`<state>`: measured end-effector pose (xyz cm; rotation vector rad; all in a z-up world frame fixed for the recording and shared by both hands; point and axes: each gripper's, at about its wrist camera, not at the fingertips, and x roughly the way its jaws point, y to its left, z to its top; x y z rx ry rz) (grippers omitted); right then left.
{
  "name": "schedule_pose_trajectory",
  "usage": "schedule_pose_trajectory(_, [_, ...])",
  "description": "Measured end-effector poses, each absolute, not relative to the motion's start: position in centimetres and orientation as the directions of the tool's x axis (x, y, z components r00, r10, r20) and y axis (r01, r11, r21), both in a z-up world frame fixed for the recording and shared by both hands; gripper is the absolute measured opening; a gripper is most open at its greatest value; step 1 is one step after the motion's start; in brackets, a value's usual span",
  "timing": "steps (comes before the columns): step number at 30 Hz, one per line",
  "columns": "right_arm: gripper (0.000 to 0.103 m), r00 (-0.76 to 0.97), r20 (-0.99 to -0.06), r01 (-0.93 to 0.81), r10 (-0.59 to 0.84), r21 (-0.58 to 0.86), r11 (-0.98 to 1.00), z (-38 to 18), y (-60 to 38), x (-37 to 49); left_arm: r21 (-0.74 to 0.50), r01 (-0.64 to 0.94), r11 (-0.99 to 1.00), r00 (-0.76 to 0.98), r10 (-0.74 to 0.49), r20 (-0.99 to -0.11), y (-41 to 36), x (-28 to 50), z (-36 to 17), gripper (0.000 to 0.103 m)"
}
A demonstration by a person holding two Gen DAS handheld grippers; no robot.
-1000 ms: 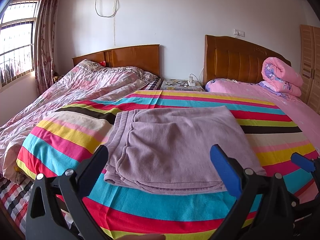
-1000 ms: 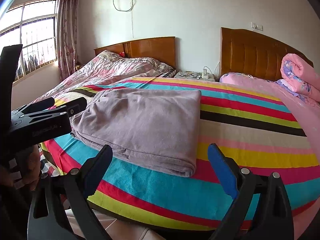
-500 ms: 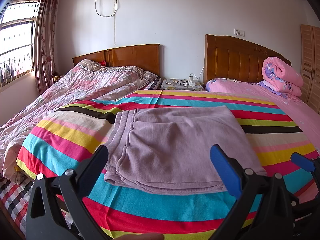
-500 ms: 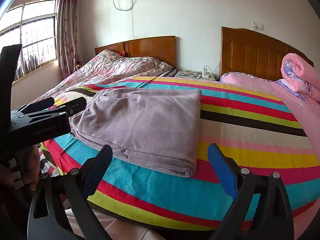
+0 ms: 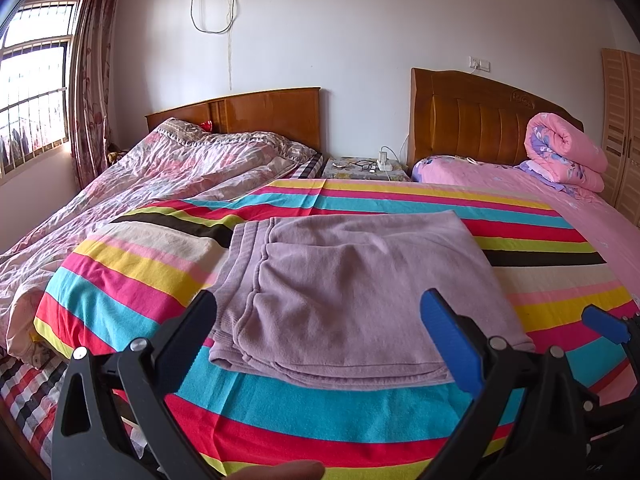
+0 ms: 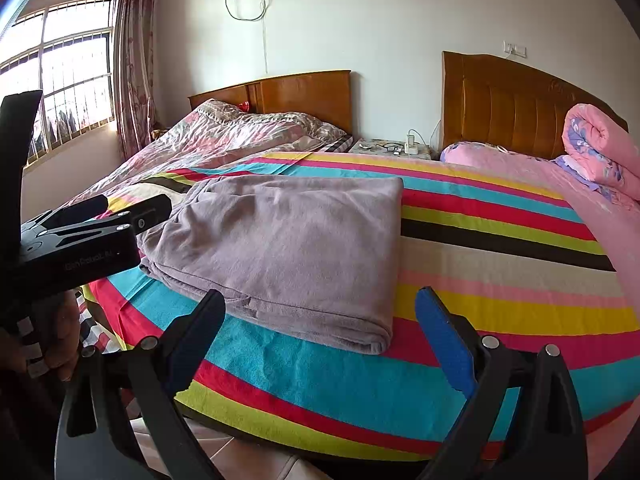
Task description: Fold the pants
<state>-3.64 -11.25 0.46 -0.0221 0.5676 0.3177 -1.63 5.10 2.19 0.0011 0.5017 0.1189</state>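
The mauve pants lie folded into a flat rectangle on the striped bedspread, waistband at the left. My left gripper is open just short of their near edge, nothing between its fingers. In the right wrist view the pants rest left of centre, folded edge toward me. My right gripper is open before their near right corner, holding nothing. The left gripper shows at the left edge there, held by a hand.
A rumpled floral quilt covers the left bed. A rolled pink quilt sits by the right headboard. A nightstand with cables stands between the beds. Tiled floor lies below the bed's near edge.
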Motion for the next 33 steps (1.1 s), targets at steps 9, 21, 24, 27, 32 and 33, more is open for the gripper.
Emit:
schedule_pose_trajectory(9, [0.092, 0.793, -0.535, -0.304, 0.292, 0.068, 0.950, 0.31, -11.18, -3.66, 0.033, -0.128, 0.991, 0.867, 0.128, -0.482, 5.37, -1.54, 2.15, 0.102])
schedule_pose_trajectory(21, [0.092, 0.788, -0.540, -0.305, 0.295, 0.075, 0.950, -0.03, -10.92, -3.85, 0.031, -0.128, 0.991, 0.858, 0.127, -0.498, 5.39, -1.21, 1.78, 0.102])
schedule_pose_trajectory(24, [0.092, 0.788, -0.540, -0.303, 0.295, 0.075, 0.950, -0.01, -10.95, -3.81, 0.036, -0.148, 0.988, 0.860, 0.147, -0.489, 5.37, -1.36, 1.68, 0.102])
schedule_pose_trajectory(27, [0.092, 0.787, -0.542, -0.303, 0.295, 0.078, 0.950, 0.01, -11.02, -3.72, 0.027, -0.134, 0.991, 0.854, 0.129, -0.504, 5.48, -1.11, 1.62, 0.102])
schedule_pose_trajectory(32, [0.092, 0.786, -0.542, -0.304, 0.297, 0.079, 0.949, -0.05, -10.94, -3.80, 0.029, -0.124, 0.992, 0.849, 0.121, -0.515, 5.34, -0.98, 1.40, 0.102])
schedule_pose_trajectory(33, [0.092, 0.785, -0.542, -0.305, 0.298, 0.080, 0.949, -0.10, -10.88, -3.86, 0.032, -0.121, 0.992, 0.848, 0.120, -0.516, 5.27, -0.92, 1.36, 0.102])
